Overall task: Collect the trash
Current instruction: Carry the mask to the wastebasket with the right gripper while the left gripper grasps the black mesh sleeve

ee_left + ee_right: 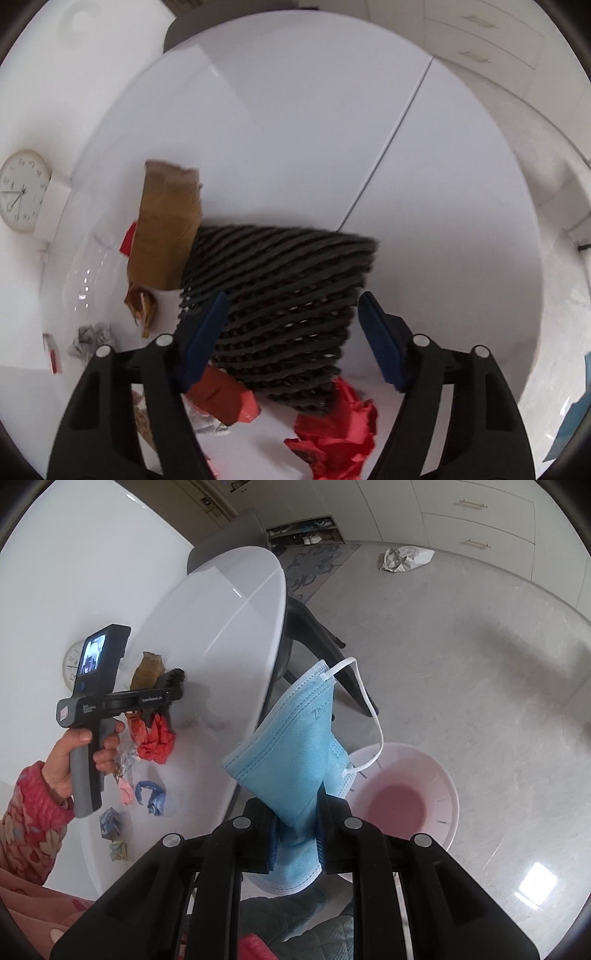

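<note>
My right gripper (297,812) is shut on a blue face mask (295,746) and holds it off the table's edge, above a pink bin (424,775) on the floor. My left gripper (291,325) is open on either side of a dark woven mat (288,302) on the white table (295,129), not gripping it. Crumpled red paper (340,432), a red wrapper (221,398), a brown paper bag (166,225) and grey crumpled paper (90,338) lie around the mat.
In the right wrist view the left gripper (159,698) is held over the table by a hand. More scraps lie near it: blue paper (151,795), pink paper (125,794), a folded blue piece (110,823). A dark chair (317,638) stands behind the table. A white cloth (404,557) lies on the floor.
</note>
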`<state>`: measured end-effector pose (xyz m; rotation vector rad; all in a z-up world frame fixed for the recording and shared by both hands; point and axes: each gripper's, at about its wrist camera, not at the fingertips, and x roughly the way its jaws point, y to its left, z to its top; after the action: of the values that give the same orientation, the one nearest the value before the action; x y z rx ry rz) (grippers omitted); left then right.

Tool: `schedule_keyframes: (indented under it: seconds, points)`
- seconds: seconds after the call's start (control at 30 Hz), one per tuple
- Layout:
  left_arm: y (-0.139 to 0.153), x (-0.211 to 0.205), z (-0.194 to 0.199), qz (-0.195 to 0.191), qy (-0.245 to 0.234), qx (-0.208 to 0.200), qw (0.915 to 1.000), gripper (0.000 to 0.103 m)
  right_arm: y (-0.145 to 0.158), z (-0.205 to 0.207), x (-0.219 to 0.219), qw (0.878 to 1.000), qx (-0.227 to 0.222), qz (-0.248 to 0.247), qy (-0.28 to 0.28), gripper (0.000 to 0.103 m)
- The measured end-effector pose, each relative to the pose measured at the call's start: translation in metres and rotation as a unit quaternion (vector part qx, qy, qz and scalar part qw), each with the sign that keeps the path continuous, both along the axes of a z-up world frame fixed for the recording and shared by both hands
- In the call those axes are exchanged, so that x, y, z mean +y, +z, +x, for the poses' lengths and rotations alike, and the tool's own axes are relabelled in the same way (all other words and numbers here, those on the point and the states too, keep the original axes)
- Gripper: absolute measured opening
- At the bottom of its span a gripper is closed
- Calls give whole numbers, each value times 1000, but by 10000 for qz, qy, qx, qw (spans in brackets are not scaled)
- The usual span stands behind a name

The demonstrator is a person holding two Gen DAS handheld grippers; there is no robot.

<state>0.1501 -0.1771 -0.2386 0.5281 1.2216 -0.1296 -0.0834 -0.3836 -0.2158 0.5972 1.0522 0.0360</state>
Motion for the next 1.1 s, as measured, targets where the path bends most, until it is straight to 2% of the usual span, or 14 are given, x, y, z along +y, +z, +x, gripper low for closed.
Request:
schedule_keyframes:
  seconds: [0.07,0.13,0.17,0.23,0.3,0.4,0.6,0.83,0.9,1.0,1.03,1.07,1.1]
  points:
    - [-2,3,-2,20,-48,33,10000,60,-7,-4,-5,10000,47,66,-5,18]
    - [-4,4,-4,-52,-86,94,9999,41,-13,-7,-8,9999,84,112,-11,18]
    - [-2,8,0,-95,-42,128,9999,38,-15,-9,-9,9999,103,131,-5,18]
    - [0,14,2,-316,79,185,9993,22,-19,-12,-12,9998,131,133,10,18]
    - [5,21,5,-438,182,180,9987,17,-21,-15,-15,9998,157,131,17,18]
    - [19,30,4,-584,201,72,9981,14,-25,-19,-20,9997,191,143,-7,18]
    - [69,45,-17,-912,44,-296,9954,14,-46,-29,-23,9988,468,-71,-109,18]
    - [124,49,-67,-1569,-291,-579,9855,14,-126,-17,-13,9931,1143,-98,-260,18]
    - [137,55,-52,-1760,-360,-531,9823,14,-156,-9,-6,9908,1319,-63,-299,19]
    - [148,60,-53,-1931,-419,-526,9789,14,-187,0,1,9879,1486,63,-445,26]
    - [151,61,-55,-1937,-442,-559,9785,14,-193,2,2,9872,1516,95,-482,34]
    - [157,62,-58,-1941,-467,-573,9782,14,-199,4,4,9866,1542,135,-511,53]
    - [161,62,-60,-1952,-503,-583,9777,14,-204,6,5,9857,1590,146,-542,61]
